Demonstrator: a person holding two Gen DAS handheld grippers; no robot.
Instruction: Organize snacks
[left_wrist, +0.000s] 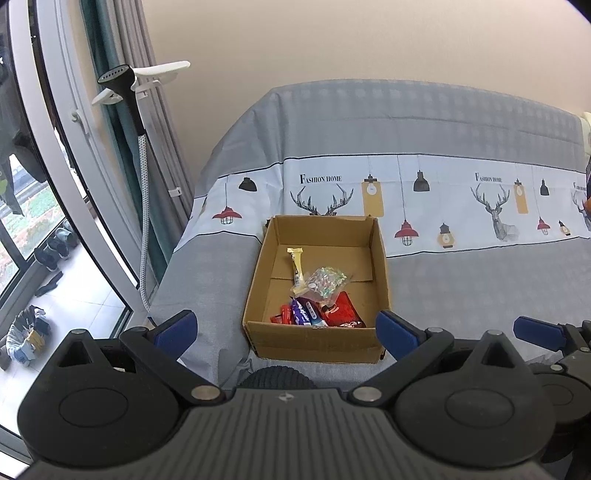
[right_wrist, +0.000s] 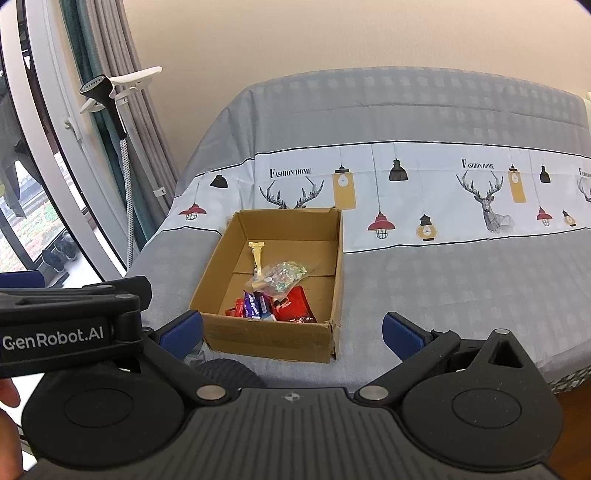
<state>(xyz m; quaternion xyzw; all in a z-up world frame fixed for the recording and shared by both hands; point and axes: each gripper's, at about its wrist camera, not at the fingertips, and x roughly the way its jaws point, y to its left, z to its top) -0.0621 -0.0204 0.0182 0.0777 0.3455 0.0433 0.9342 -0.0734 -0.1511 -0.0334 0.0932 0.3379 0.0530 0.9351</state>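
Observation:
An open cardboard box (left_wrist: 258, 332) (right_wrist: 266, 338) stands on the table near its front left corner. Inside lie a yellow snack bar (left_wrist: 296, 264) (right_wrist: 256, 256), a clear bag of coloured sweets (left_wrist: 325, 280) (right_wrist: 284, 275), a red packet (left_wrist: 341, 312) (right_wrist: 295, 304), a purple packet (left_wrist: 301, 312) (right_wrist: 252, 304) and small red wrappers. My left gripper (left_wrist: 286, 332) is open and empty, held just before the box's front wall. My right gripper (right_wrist: 291, 334) is open and empty, beside the left one and a little right of it.
The table wears a grey cloth (left_wrist: 480, 288) (right_wrist: 461, 288) with a white band of deer and lamps. A garment steamer (left_wrist: 118, 81) (right_wrist: 99, 90), curtains and a window stand at the left. A dark ribbed object (left_wrist: 277, 376) (right_wrist: 229, 371) lies below the table's front edge.

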